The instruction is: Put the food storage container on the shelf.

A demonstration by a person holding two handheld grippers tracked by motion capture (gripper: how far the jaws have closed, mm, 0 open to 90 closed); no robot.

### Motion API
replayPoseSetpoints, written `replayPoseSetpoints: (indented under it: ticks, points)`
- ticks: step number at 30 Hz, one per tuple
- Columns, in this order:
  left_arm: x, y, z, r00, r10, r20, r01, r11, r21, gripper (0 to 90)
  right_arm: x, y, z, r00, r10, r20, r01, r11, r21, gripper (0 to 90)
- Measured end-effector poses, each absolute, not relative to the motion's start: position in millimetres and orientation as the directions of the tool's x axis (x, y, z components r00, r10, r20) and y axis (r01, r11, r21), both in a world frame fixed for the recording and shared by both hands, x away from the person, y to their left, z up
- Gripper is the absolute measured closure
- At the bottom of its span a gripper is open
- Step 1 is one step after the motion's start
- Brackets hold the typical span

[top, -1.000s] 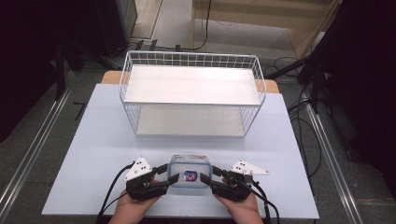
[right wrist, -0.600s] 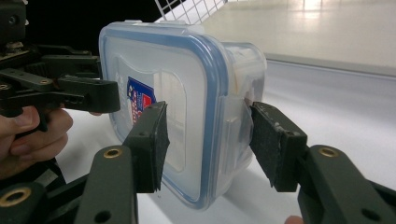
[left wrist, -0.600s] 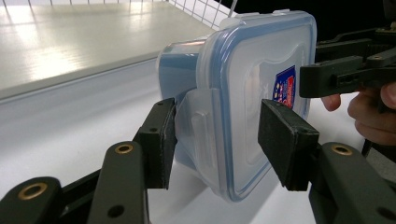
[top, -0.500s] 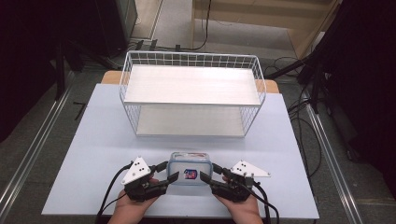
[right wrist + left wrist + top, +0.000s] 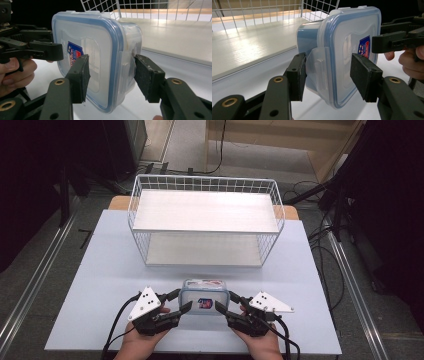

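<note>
You've got the lidded plastic container flanked by both grippers at the near bench edge before the wire rack, left gripper and right gripper jaws straddling opposite lid latches, likely steadying it.

Bright even overhead light, dark blurry surroundings.
</note>
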State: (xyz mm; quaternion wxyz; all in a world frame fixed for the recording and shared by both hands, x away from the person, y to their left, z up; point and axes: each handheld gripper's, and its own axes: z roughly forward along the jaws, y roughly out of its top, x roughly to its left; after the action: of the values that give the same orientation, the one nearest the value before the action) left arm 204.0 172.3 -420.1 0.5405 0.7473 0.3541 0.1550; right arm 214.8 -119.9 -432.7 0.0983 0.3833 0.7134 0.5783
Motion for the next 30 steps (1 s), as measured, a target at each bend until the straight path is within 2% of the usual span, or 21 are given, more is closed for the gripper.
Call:
replayPoseSetpoints:
  ticks: [13,30]
  points:
    - [205,171,-381,0.721,0.690,-0.060,0.247,-0.175,0.953,48.3,216,-123,-401,-0.711,0.654,0.259,0.340,-0.002,0.940,48.2]
    - [217,167,-352,0.721,0.693,-0.013,0.168,-0.156,0.973,48.3,226,-126,-373,-0.720,0.660,0.213,0.252,-0.037,0.967,47.8]
